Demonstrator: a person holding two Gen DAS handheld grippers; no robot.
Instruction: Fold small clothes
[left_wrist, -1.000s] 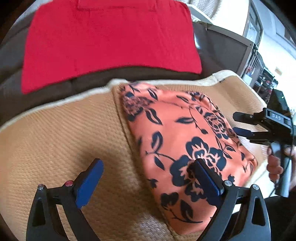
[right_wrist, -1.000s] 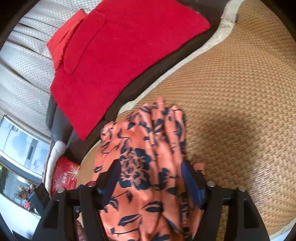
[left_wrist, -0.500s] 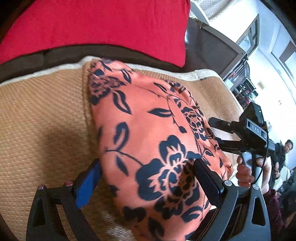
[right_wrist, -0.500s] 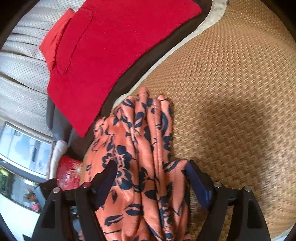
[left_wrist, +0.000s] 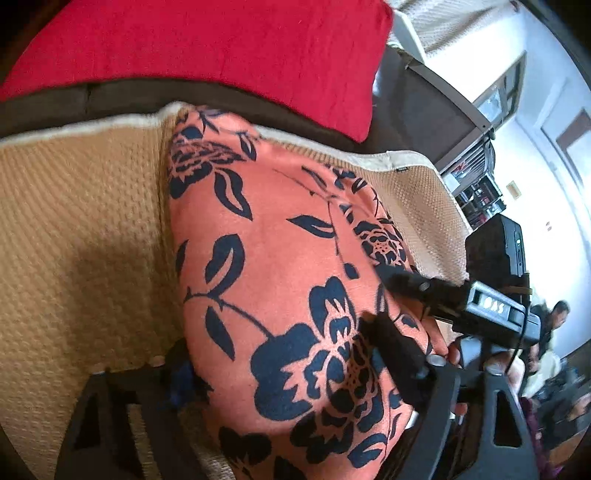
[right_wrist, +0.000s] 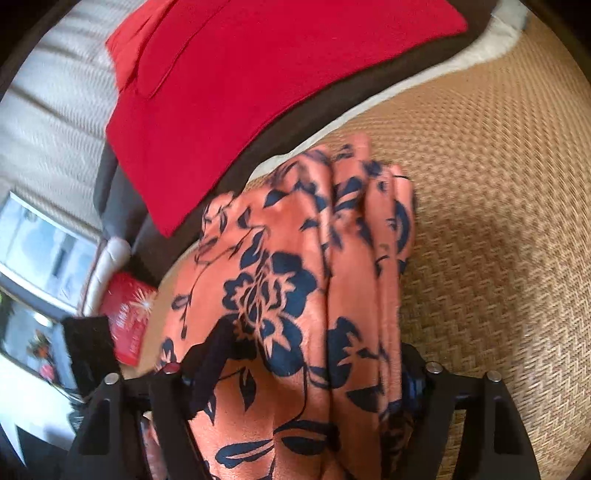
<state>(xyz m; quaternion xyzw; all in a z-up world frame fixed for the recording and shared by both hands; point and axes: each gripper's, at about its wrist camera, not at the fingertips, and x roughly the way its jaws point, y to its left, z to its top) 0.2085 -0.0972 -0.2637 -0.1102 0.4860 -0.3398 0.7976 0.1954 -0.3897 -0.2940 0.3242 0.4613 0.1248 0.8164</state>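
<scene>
A folded orange garment with dark blue flowers (left_wrist: 280, 266) lies on a woven tan mat (left_wrist: 74, 221). My left gripper (left_wrist: 288, 365) is closed on its near end, one finger on each side of the bundle. The right gripper (left_wrist: 406, 291) shows at the right in the left wrist view, also on the garment. In the right wrist view the garment (right_wrist: 295, 277) is bunched in pleats, and my right gripper (right_wrist: 314, 369) is closed on its near end. The cloth hides part of the fingers.
A flat red garment (left_wrist: 221, 48) lies beyond on the dark sofa back (left_wrist: 110, 99); it also shows in the right wrist view (right_wrist: 240, 81). The mat (right_wrist: 498, 221) stretches right. A red box (right_wrist: 127, 317) sits at the left. A person sits far right (left_wrist: 554, 317).
Both grippers have moved forward onto the floral garment and closed on it. The garment is now bunched up between them and a little raised.
</scene>
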